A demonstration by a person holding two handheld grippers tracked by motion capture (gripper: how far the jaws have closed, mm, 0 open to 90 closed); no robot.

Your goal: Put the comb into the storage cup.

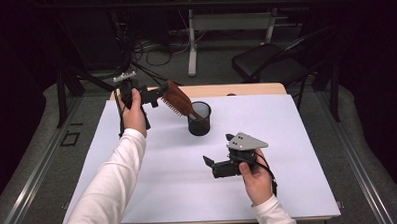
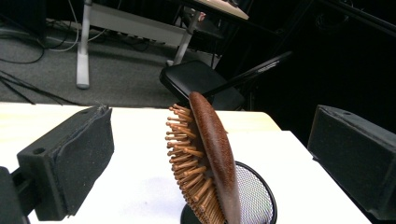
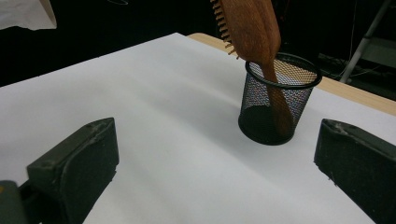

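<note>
The wooden hairbrush (image 1: 178, 101) stands handle-down in the black mesh cup (image 1: 200, 119), leaning over the rim toward the left gripper (image 1: 158, 93), on the white sheet (image 1: 153, 163) covering the table. The high view shows the brush head just at the tip of the left gripper, too small there to tell whether anything touches. The left gripper view settles it: the jaws stand spread wide on either side of the brush (image 2: 210, 163), with clear gaps between both pads and the wood, bristles facing the left pad. The right gripper view shows what the others hide, the handle (image 3: 275, 100) running down inside the mesh cup (image 3: 280, 105) to its bottom. There the right gripper (image 3: 215, 163) has its jaws spread apart with nothing between them, aimed at the cup from a short way off; in the high view it (image 1: 208, 164) hovers over the sheet, nearer the person. Beyond the table stand a black folding chair (image 1: 264, 59) and a desk frame (image 1: 233, 25), with cables (image 1: 149, 51) on the floor
</note>
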